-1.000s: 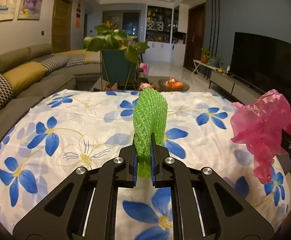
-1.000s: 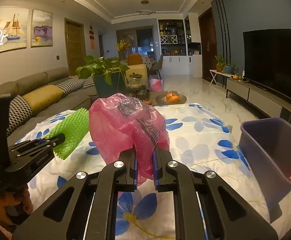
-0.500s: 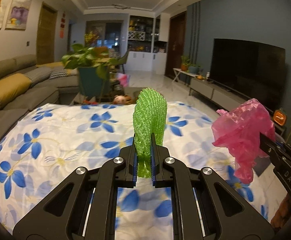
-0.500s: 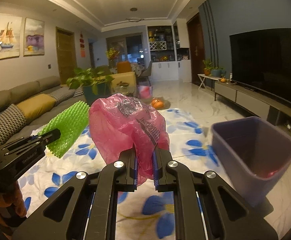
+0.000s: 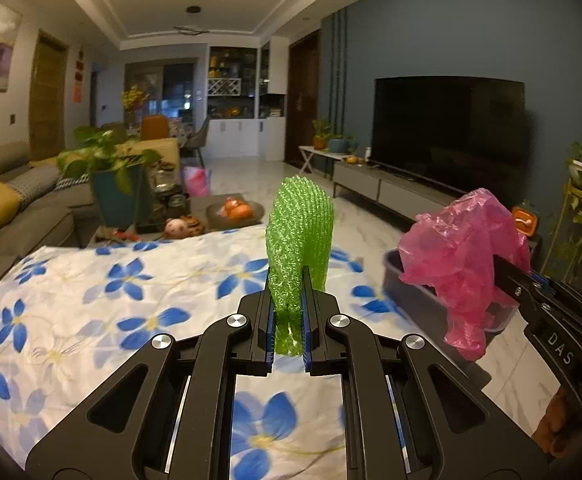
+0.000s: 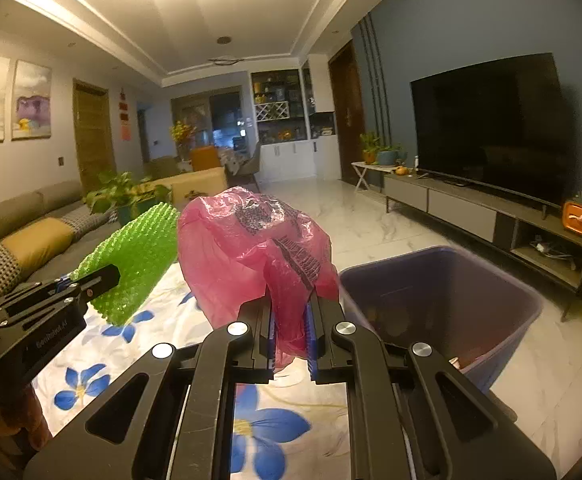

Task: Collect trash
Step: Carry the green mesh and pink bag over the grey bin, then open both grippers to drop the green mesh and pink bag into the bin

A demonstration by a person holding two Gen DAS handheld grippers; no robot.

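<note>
- Trash was up in both grippers: the green foam net [image 5: 299, 248] stood upright, pinched in the left gripper [image 5: 287, 322], above the flowered sheet [image 5: 103, 304].
- Right gripper [image 6: 291, 330] was clamped on the crumpled pink plastic bag [image 6: 251, 256] (printed lettering showed on it).
- Purple bin [image 6: 487, 280] sat on the marble floor just right of the sheet, something reddish lying inside.
- From the left wrist view, the pink bag hung in front of the bin's near rim.
</note>
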